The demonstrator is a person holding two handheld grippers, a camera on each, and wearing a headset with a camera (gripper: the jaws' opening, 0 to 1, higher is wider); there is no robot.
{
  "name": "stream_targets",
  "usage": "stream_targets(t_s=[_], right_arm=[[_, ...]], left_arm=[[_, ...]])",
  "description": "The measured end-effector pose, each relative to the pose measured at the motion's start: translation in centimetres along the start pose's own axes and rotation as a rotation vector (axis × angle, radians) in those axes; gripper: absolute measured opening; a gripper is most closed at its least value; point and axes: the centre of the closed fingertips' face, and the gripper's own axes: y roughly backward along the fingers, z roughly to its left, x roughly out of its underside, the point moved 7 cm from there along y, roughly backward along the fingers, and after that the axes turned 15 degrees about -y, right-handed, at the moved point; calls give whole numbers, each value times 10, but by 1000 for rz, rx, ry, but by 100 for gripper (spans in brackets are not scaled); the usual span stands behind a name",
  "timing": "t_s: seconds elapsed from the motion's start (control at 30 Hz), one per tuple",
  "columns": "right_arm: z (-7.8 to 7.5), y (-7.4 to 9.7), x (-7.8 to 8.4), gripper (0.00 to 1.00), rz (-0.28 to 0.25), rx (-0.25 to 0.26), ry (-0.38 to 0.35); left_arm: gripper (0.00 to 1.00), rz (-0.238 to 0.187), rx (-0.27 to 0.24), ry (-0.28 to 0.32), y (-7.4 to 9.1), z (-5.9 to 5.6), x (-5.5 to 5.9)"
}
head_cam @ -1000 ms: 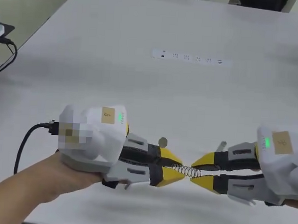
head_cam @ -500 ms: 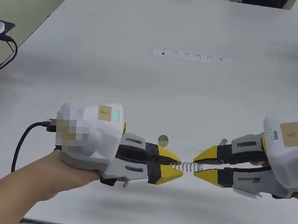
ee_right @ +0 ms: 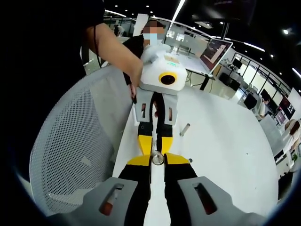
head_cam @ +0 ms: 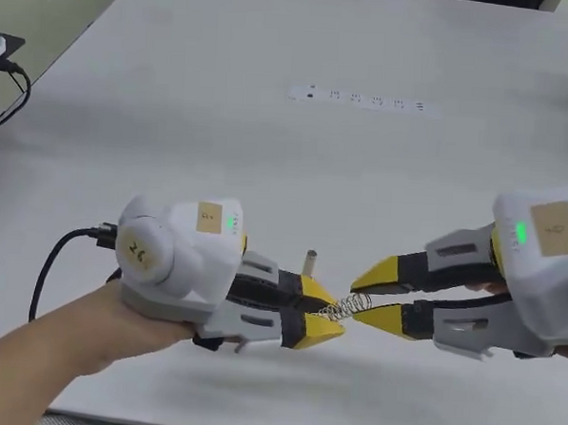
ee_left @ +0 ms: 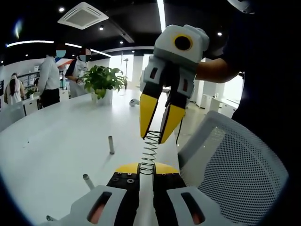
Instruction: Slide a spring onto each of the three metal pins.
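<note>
Head view: left gripper [head_cam: 338,317] clamps the spring [head_cam: 346,307], right gripper [head_cam: 355,300] slightly open around its far end — grip unclear. We should aim it straight at the 12 o'clock pin [head_cam: 310,262].

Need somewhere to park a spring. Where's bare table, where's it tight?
Free: the broad table stretch between power strip and pin; also left of the cable. Tight: beside the pin, where the left gripper, shut on the spring, meets the open right gripper.

One spring [ee_left: 149,153], two clear pins [ee_left: 111,144] [ee_left: 88,181] (third unsure), left gripper [head_cam: 339,316], right gripper [head_cam: 355,299], one power strip [head_cam: 361,100].
</note>
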Motion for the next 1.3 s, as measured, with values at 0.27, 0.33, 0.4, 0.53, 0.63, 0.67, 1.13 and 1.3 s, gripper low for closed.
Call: stream_targets(t_s=[0.27,0.33,0.4,0.53,0.63,0.67,1.13,1.3], right_arm=[[0,-2,-10,6,-56,-8,-13],[-1,-4,-11,6,-52,-7,-13],[0,-4,-12,6,-66,-5,-17],[-1,-5,-16,6,-118,-5,-49],[-2,-4,-17,7,-151,9,-79],[-1,-5,-16,7,-150,12,-75],[8,-5,-16,6,-165,45,-17],[6,-4,-17,6,-174,50,-14]], left_arm=[[2,-22,7,-9,-6,-1,-6],[2,-6,8,-28,-7,-1,-6],[2,-7,6,-26,-6,0,-6],[1,-19,0,-26,-2,1,-9],[1,-15,-14,-27,0,3,-9],[1,-11,-18,-34,1,3,-8],[2,4,-4,-46,2,0,-9],[2,-6,-14,-33,3,1,-10]])
